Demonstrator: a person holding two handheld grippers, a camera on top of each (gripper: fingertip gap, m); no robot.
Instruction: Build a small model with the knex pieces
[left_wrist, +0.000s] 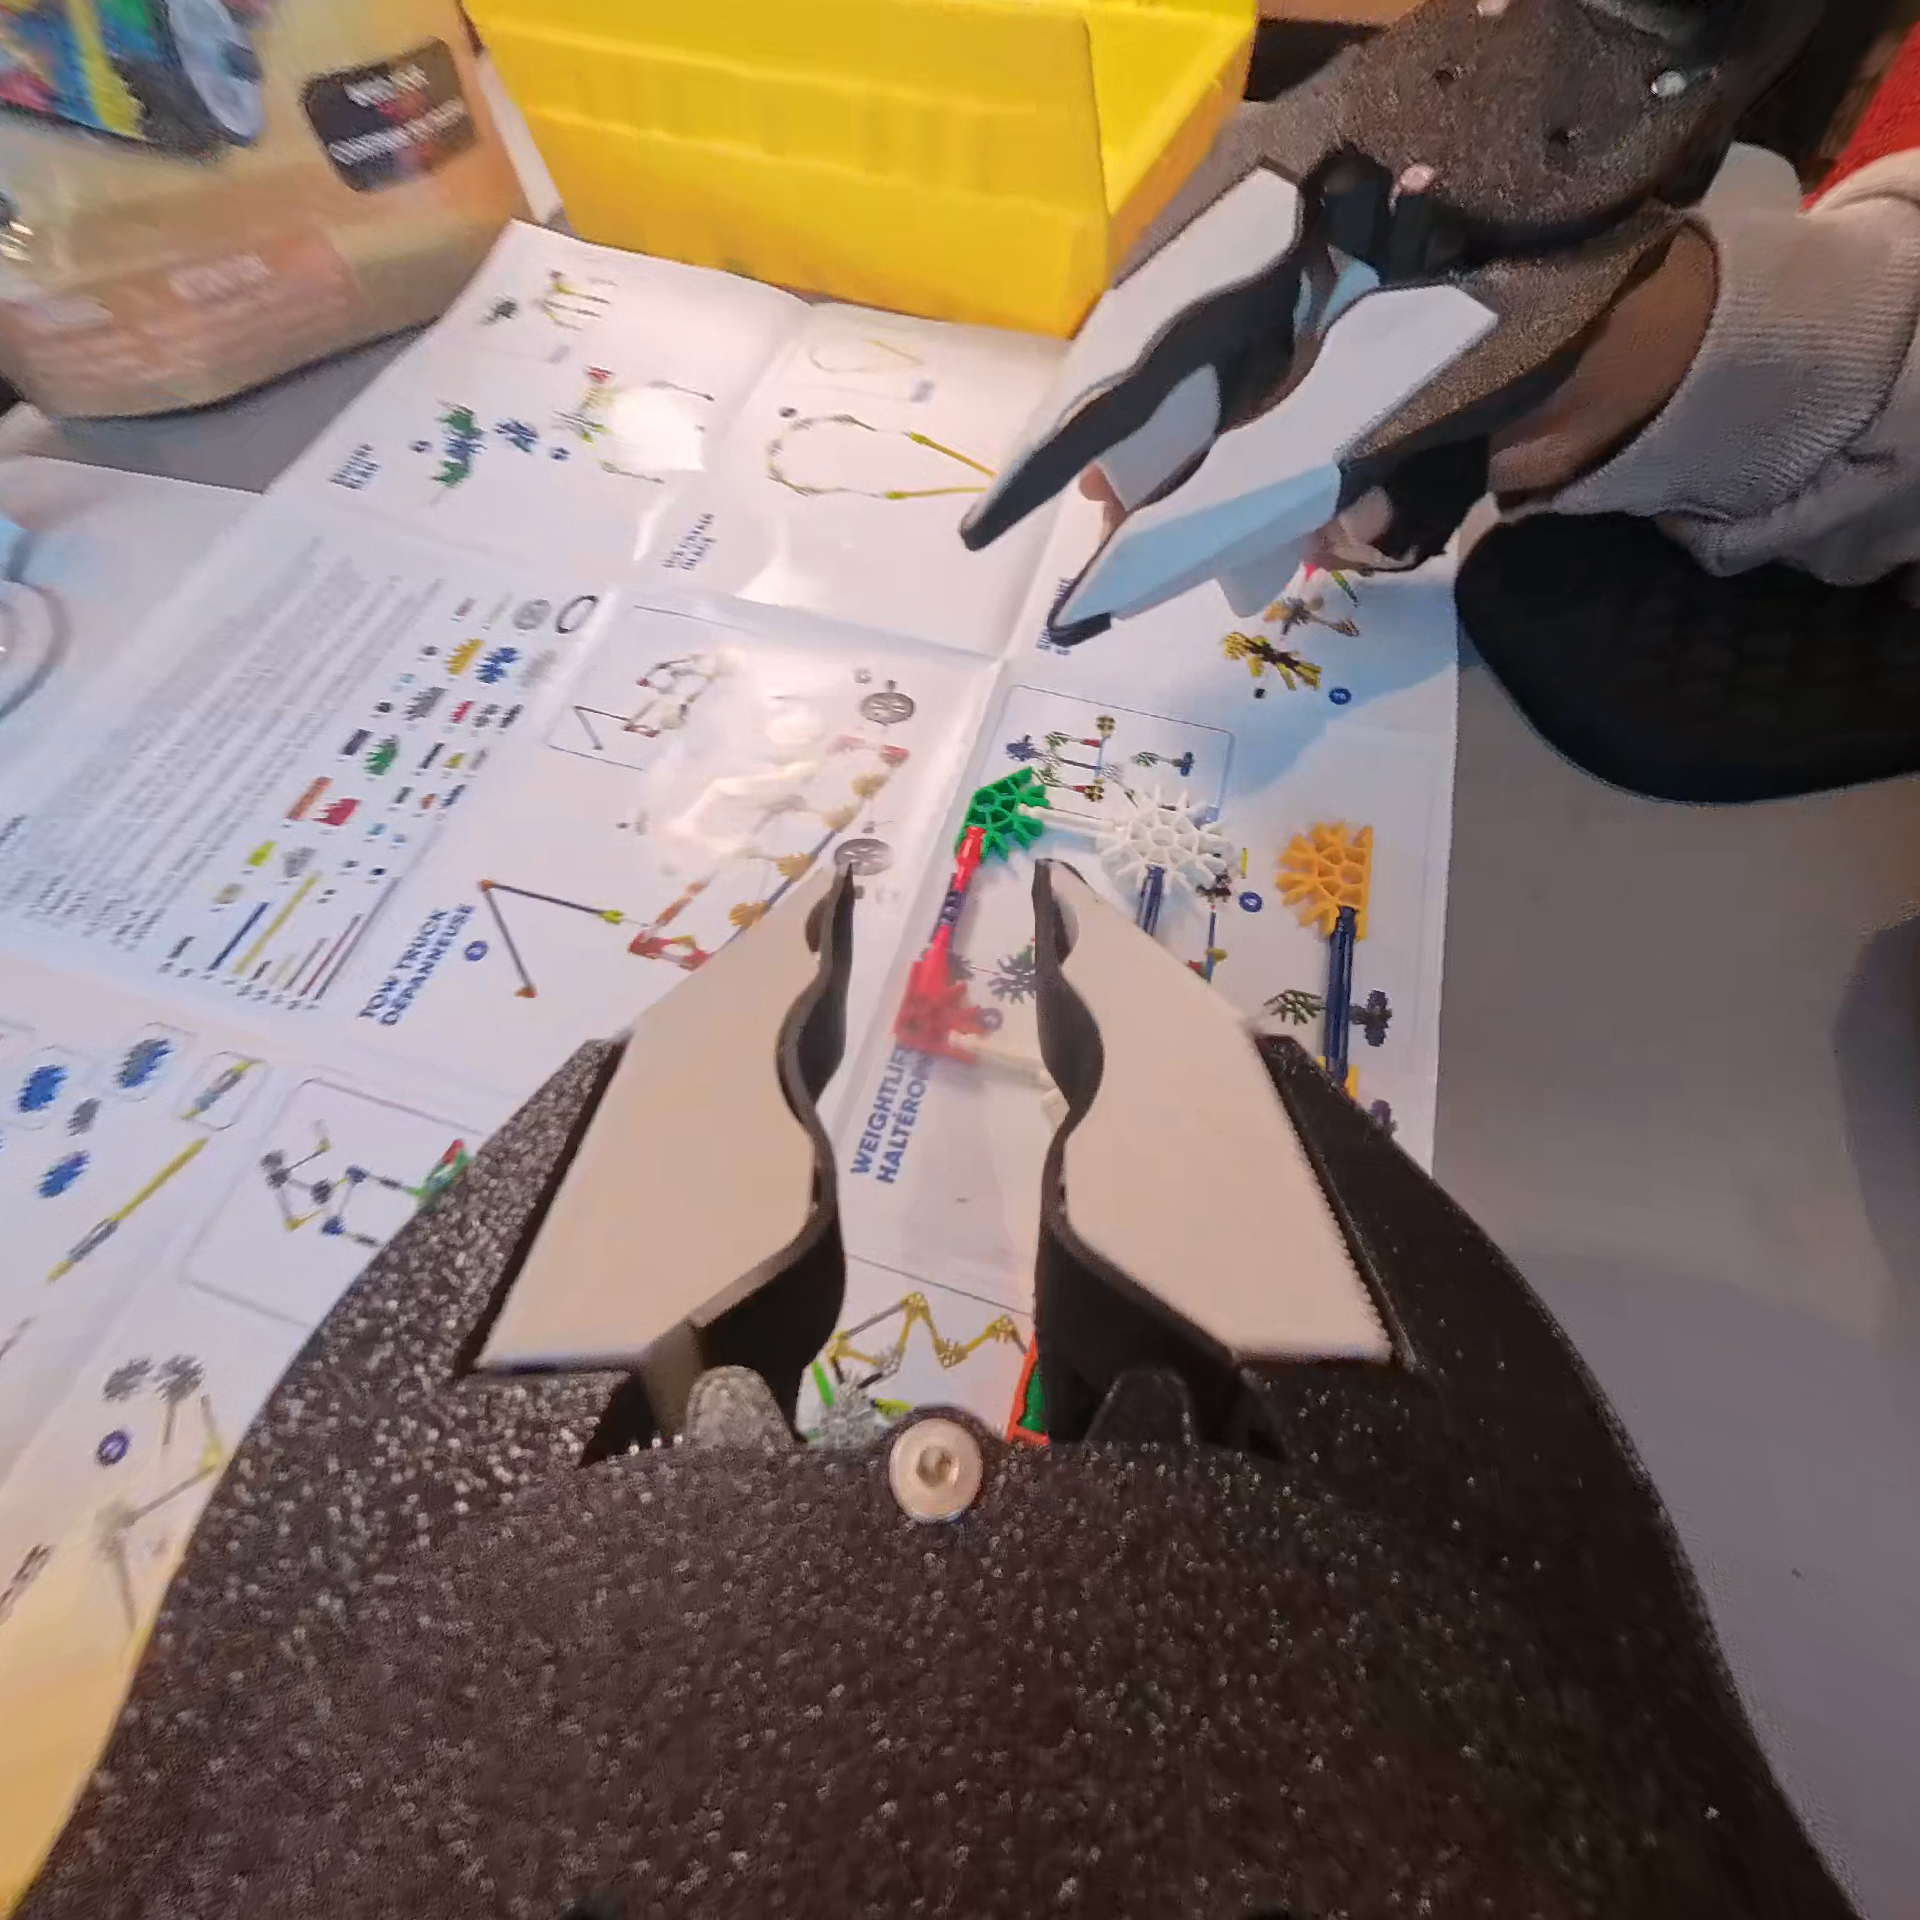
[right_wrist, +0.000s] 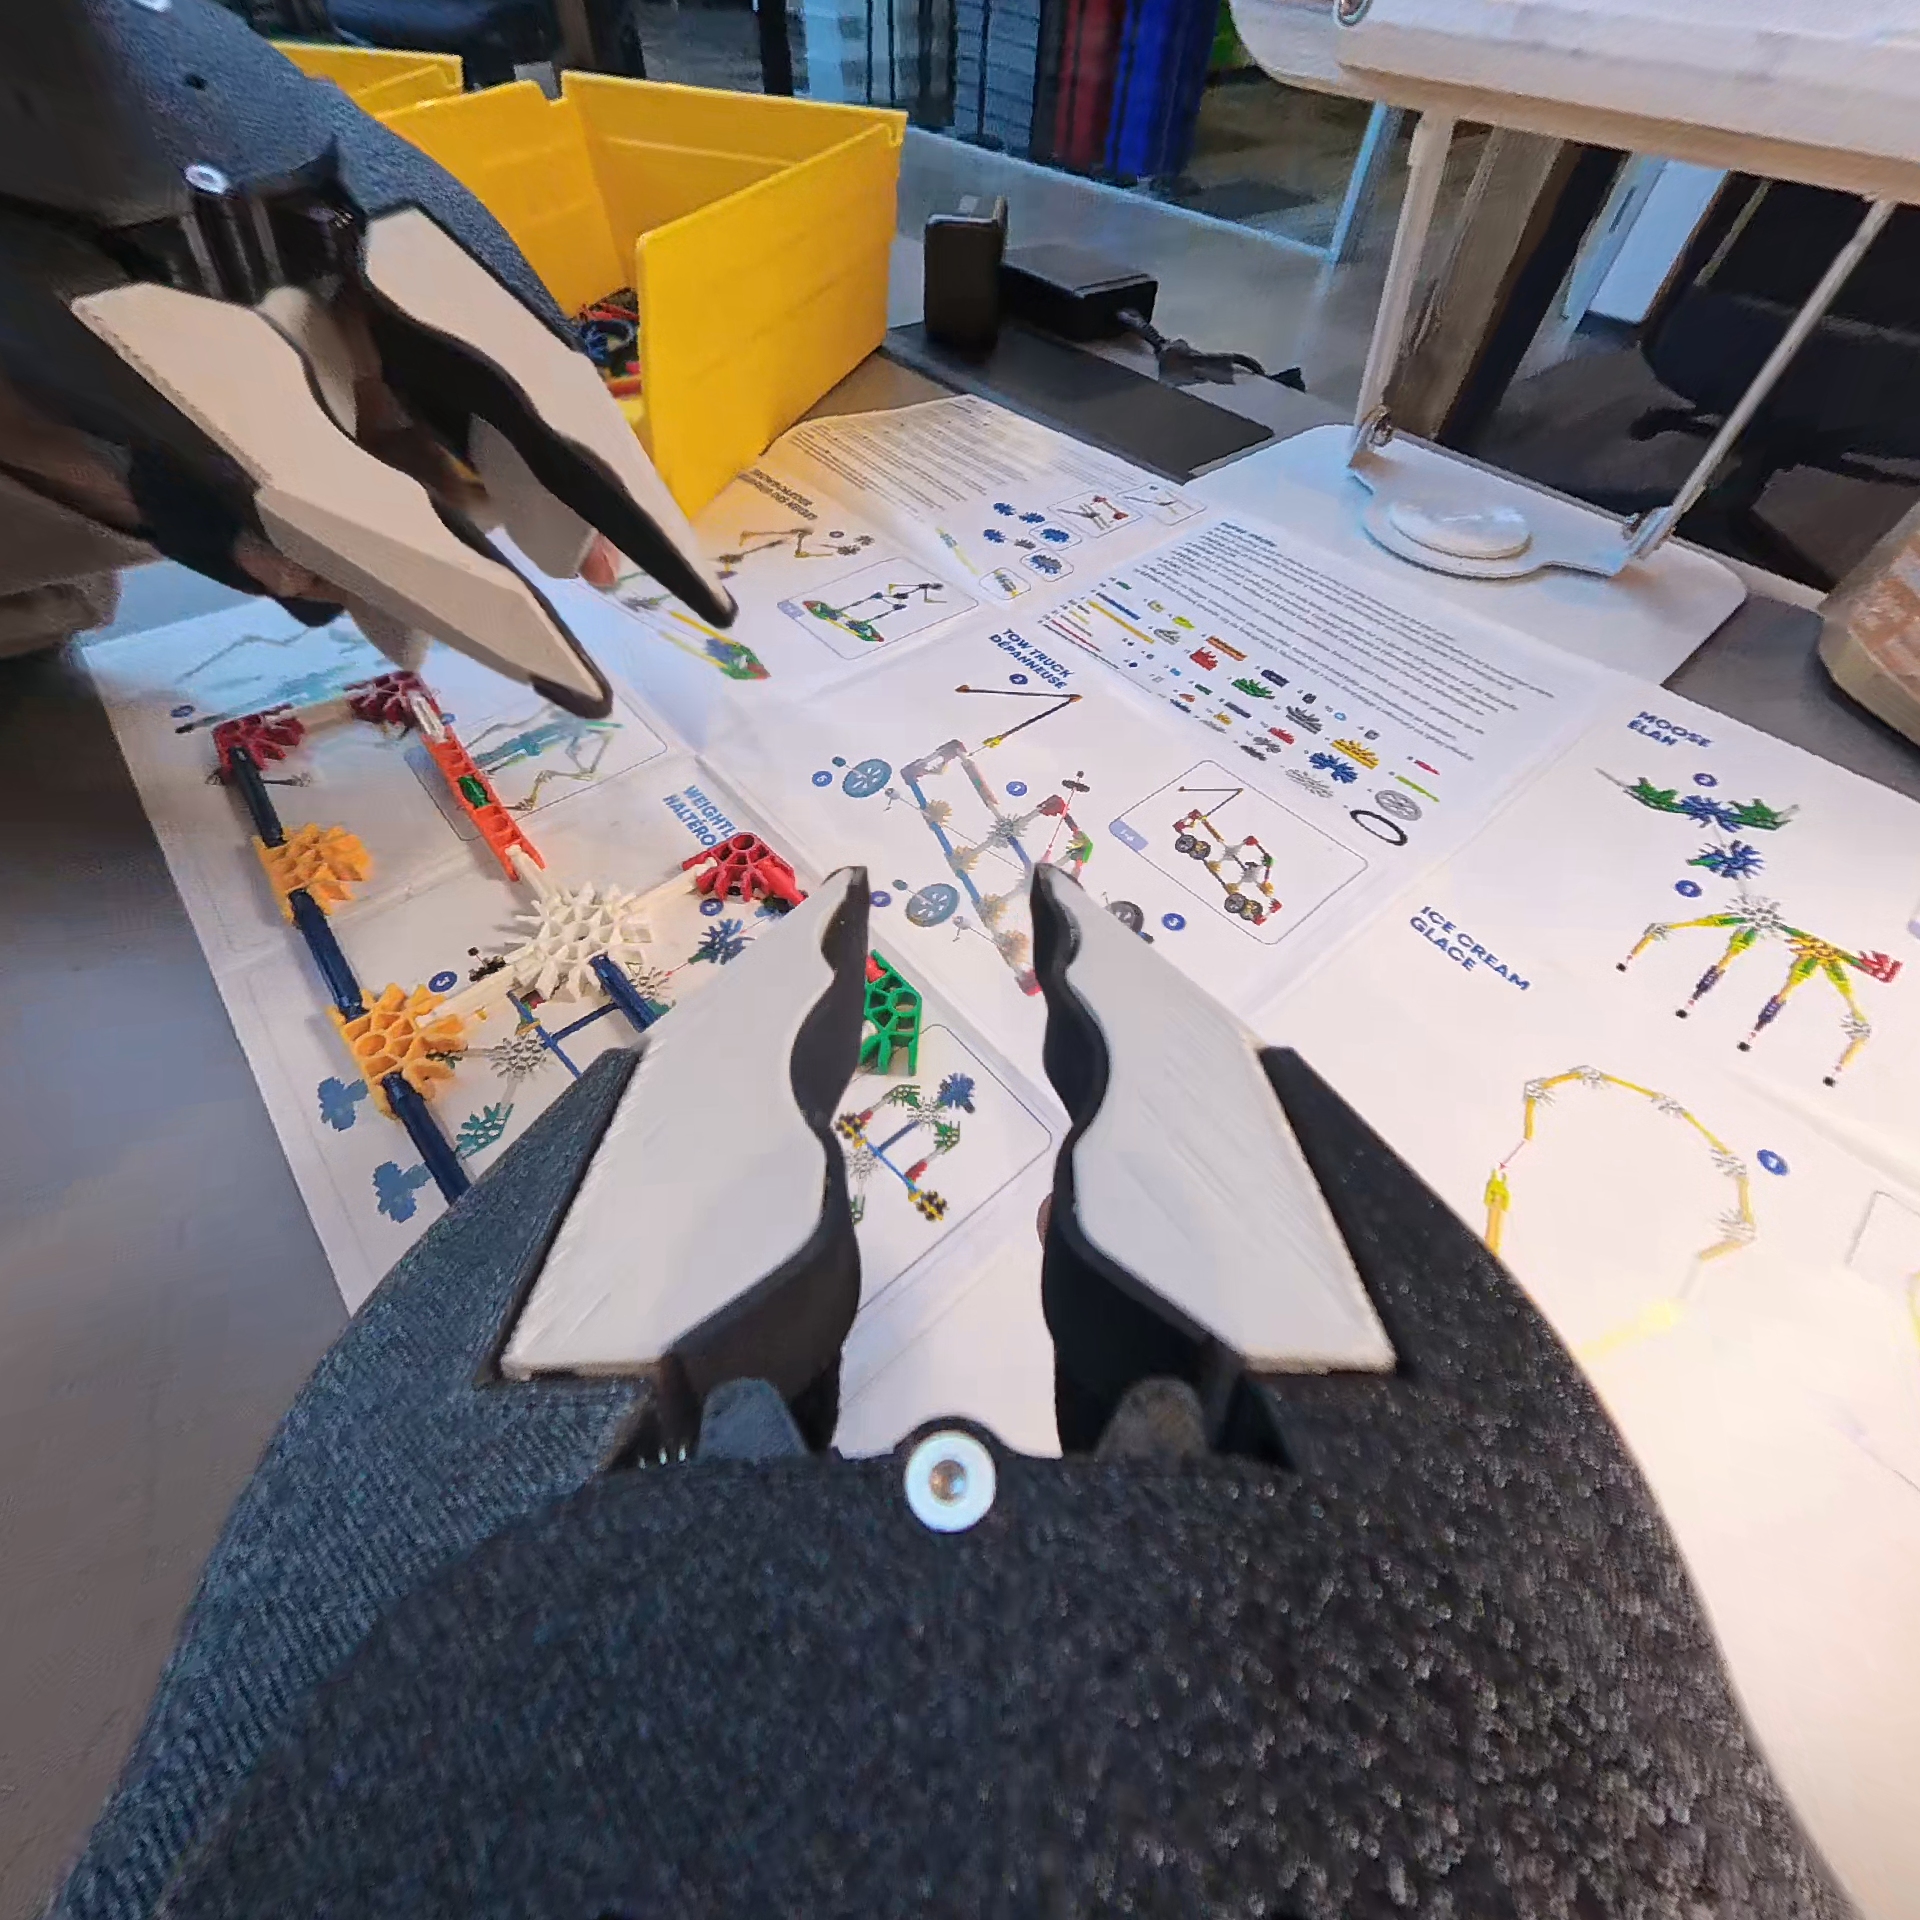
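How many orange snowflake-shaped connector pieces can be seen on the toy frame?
2. Both sit on the frame's dark blue rod side in the right wrist view: one orange connector farther from the camera, another orange connector nearer it. The grippers may hide others.

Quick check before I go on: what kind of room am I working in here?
Probably a workshop or lab bench set up for toy building: a yellow parts bin, an unfolded instruction sheet over the grey table, and a half-built rod-and-connector model on it.

Each gripper has pale wedge fingers with wavy black pads, a speckled black body and a silver screw. At upper right, a cream knitted sleeve shows.
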